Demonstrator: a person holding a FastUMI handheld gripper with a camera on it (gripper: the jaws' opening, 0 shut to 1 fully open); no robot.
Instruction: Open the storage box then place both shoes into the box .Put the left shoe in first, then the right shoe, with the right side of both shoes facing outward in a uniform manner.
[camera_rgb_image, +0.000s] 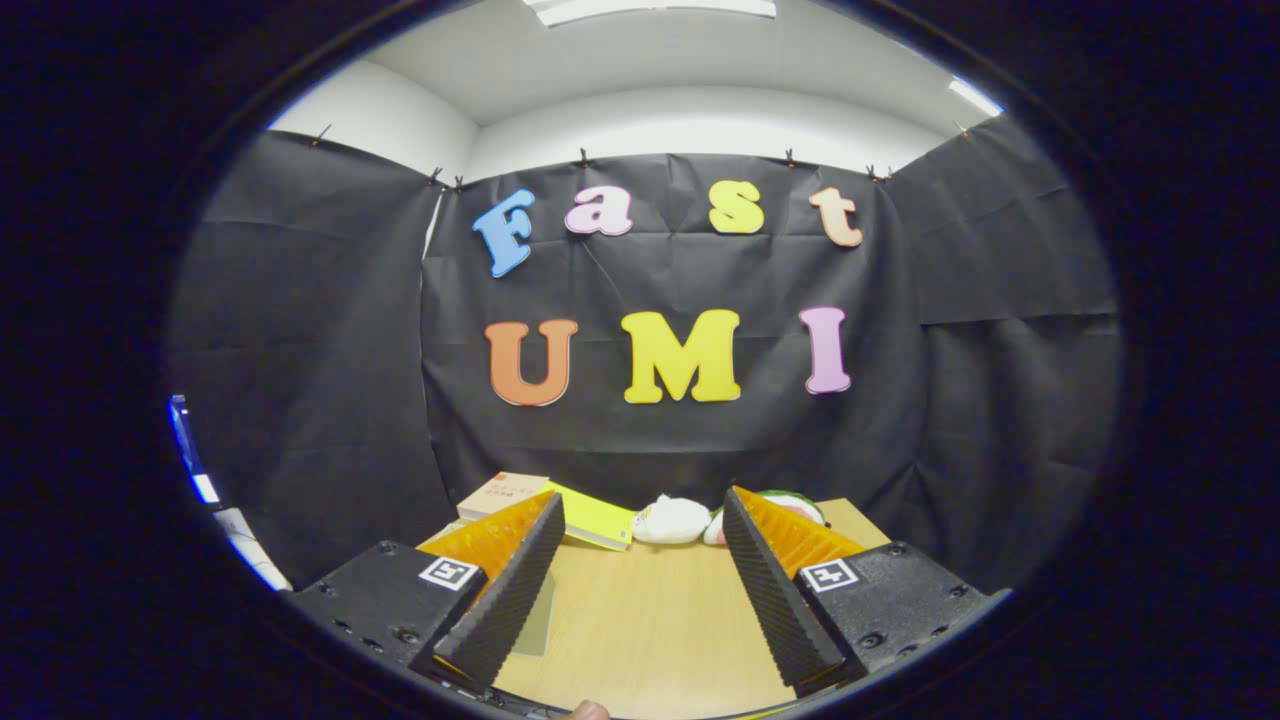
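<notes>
In the gripper view, the gripper (640, 510) sits low in the picture with its two fingers (505, 600) spread wide apart, and nothing is between them, so it is open and holding nothing. Under the fingers is a light wooden table (650, 630) that fills the bottom middle of the picture. Past the fingertips, at the far end of the table, lie a few things close to the black cloth wall (300, 350). Just past the tip of the finger on the left side of the picture is a tan box (503, 493), with a flat yellow thing (597, 520) lying next to it. In the middle, beyond the gap between the fingers, sits a small white shoe (672, 520). Right beside it, partly hidden behind the other finger, is a second shoe (795, 503) with some green and pink on it. At the very bottom, a bit of a fingertip (585, 711) peeks in.
</notes>
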